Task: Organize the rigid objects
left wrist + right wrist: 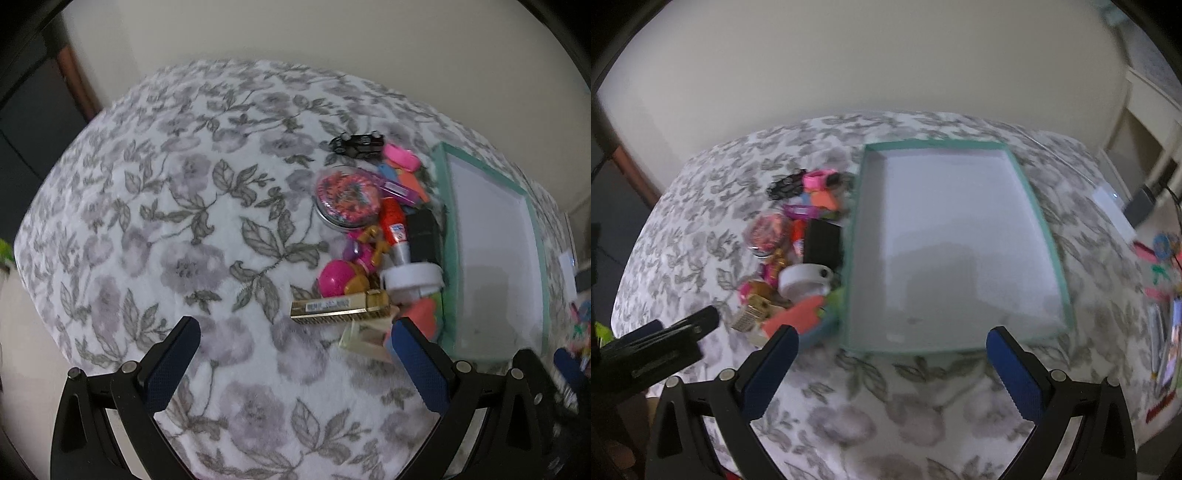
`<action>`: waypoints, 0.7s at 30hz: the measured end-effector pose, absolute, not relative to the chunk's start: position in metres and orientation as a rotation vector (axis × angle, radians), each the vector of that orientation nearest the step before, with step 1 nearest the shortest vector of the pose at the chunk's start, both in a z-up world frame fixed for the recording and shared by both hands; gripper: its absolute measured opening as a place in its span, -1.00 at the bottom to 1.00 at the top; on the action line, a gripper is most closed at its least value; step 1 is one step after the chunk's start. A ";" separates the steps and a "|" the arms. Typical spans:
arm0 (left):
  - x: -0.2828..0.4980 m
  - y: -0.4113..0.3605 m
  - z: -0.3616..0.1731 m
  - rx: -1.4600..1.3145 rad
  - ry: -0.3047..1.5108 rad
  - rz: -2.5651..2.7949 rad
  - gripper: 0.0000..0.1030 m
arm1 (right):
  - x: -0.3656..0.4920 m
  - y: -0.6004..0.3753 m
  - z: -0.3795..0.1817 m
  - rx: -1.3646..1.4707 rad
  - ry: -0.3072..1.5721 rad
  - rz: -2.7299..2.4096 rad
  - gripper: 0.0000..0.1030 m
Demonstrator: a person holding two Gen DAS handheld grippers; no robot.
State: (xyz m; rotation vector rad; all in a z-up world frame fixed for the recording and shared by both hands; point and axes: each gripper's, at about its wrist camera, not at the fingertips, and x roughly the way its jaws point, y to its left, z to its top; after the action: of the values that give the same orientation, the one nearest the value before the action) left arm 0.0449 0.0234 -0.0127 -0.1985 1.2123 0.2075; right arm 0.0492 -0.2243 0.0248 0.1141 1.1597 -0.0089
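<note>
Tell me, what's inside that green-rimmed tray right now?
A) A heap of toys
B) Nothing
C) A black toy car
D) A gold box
B: the green-rimmed tray shows only its bare white floor, while the toys lie heaped on the flowered blanket beside it.

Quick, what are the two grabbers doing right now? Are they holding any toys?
Left gripper: open, holding nothing, above the flowered blanket near the toy pile.
Right gripper: open, holding nothing, in front of the green tray.
</note>
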 end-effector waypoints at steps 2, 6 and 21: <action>0.051 0.030 -0.017 -0.235 1.227 0.231 1.00 | 0.058 -0.216 0.021 0.119 1.177 0.010 0.97; 0.064 0.036 -0.029 -0.294 1.268 0.241 1.00 | 0.074 -0.203 0.008 0.157 1.229 0.038 0.91; 0.105 0.019 -0.070 -0.298 1.308 0.214 1.00 | 0.092 -0.207 -0.027 0.165 1.298 0.016 0.88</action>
State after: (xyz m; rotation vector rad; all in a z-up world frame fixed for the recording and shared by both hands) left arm 0.1045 0.0187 -0.0696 -0.2977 1.3079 0.2138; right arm 0.0924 -0.2068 -0.0274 0.1645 1.2976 0.0161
